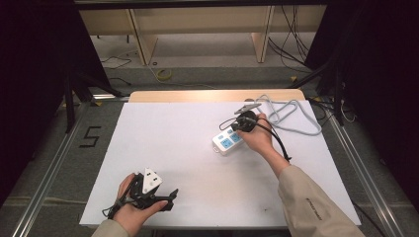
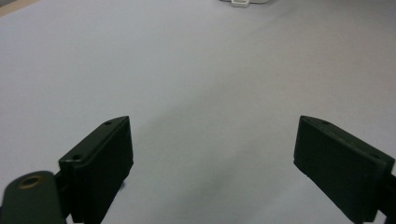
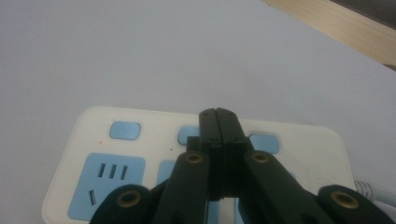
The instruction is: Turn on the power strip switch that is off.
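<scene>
Nearest you, your left tool [image 1: 157, 196] rests low on the white tabletop [image 1: 188, 158] at its near left, jaws spread wide with nothing between them, hand lying idle. Farther out, your right tool [image 3: 218, 122] is clenched tight on nothing, its joined tips poised over the middle pale-blue button [image 3: 189, 135] of the white plastic power strip with blue sockets [image 1: 228, 142], right of centre. You seem to be at the switch-pressing step; next, press straight down, wrist angled forward.

White table [image 1: 163, 148], power strip [image 1: 226, 143]
</scene>
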The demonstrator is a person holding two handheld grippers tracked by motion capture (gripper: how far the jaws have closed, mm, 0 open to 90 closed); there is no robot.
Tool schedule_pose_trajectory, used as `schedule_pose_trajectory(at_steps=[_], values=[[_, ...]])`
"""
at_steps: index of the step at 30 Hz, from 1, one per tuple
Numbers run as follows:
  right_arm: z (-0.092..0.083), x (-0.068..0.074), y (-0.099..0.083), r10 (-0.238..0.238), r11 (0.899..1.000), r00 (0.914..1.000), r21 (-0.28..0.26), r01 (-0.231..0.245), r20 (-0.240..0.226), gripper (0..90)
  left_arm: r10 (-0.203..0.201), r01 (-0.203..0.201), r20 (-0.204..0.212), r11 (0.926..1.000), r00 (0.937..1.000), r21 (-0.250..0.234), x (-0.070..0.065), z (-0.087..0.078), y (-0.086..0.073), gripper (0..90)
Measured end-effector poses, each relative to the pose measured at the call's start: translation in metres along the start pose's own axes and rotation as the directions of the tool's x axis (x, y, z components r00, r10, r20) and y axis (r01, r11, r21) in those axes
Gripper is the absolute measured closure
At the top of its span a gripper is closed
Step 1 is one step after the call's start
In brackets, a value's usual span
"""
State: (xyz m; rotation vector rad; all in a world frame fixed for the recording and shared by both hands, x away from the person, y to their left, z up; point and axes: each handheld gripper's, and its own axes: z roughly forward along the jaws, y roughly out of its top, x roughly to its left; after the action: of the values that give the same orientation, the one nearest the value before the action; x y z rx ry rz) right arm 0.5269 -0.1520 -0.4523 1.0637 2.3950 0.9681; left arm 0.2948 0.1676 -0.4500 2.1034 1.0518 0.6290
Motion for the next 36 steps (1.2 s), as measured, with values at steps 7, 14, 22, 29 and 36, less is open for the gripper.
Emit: schedule_pose_trajectory(at_steps=[7,14,22,29,36], values=[[0.003,0.001,0.003,0.0,1.0,1.0,0.003,0.0,-0.003,90.0,-0.001,0.001,0.002,1.0,1.0,0.0,0.0,0.0,0.0,11.4],[0.007,0.002,0.004,0.006,1.0,1.0,0.016,-0.006,-0.006,90.0,0.0,0.0,0.003,1.0,1.0,0.0,0.0,0.0,0.0,11.4],[0.009,0.004,0.006,-0.001,1.0,0.9999,0.027,0.001,-0.016,90.0,0.0,0.0,0.004,1.0,1.0,0.0,0.0,0.0,0.0,11.5],[0.011,0.007,0.01,-0.017,0.999,0.9997,0.05,0.018,-0.017,90.0,-0.001,0.001,0.005,1.0,1.0,-0.001,0.0,0.0,0.0,11.5],[0.012,0.008,0.01,-0.027,0.998,0.9996,0.054,0.028,-0.009,90.0,0.0,0.0,0.005,1.0,1.0,-0.002,0.0,0.0,0.0,11.4]])
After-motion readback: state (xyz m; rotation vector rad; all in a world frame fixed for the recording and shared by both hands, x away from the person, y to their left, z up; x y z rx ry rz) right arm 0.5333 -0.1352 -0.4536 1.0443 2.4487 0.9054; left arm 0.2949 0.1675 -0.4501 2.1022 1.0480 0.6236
